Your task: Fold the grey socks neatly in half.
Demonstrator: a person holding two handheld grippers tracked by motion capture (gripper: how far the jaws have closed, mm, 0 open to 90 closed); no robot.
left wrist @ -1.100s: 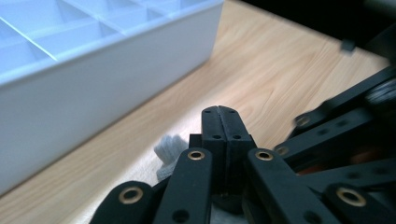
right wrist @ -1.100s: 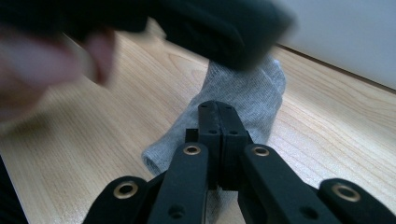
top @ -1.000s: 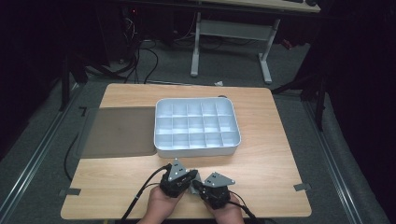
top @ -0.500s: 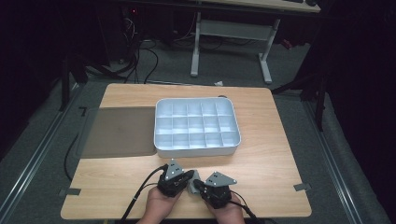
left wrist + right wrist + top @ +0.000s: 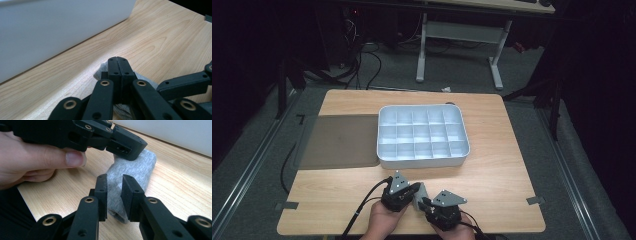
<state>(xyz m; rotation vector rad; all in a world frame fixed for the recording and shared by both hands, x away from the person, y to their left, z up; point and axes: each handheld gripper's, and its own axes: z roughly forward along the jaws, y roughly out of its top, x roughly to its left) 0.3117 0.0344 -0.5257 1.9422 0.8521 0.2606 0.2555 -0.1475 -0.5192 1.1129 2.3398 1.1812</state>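
Note:
A small folded grey cloth [image 5: 420, 192] lies on the wooden table [image 5: 492, 180] near its front edge, between my two grippers. My left gripper [image 5: 415, 191] points right, and its jaws are shut on the cloth's far upper edge [image 5: 100, 73]; the tips [image 5: 117, 60] meet. In the right gripper view the left gripper [image 5: 125, 147] reaches in from the upper left, held by a hand [image 5: 37, 160]. My right gripper [image 5: 114, 178] has its jaws on either side of the cloth's near end [image 5: 140, 167], pressed on it. In the high view the right gripper [image 5: 425, 202] sits just right of the left one.
A white compartment tray [image 5: 422, 161] stands mid-table just beyond the grippers; its near wall [image 5: 50, 30] rises close behind the left jaws. A dark mat [image 5: 339, 140] lies left of the tray. Bare wood extends to the right. Cables trail off the front edge.
Both grippers stay close together at the front edge; the left one has edged slightly towards the person. Tray and mat have not moved.

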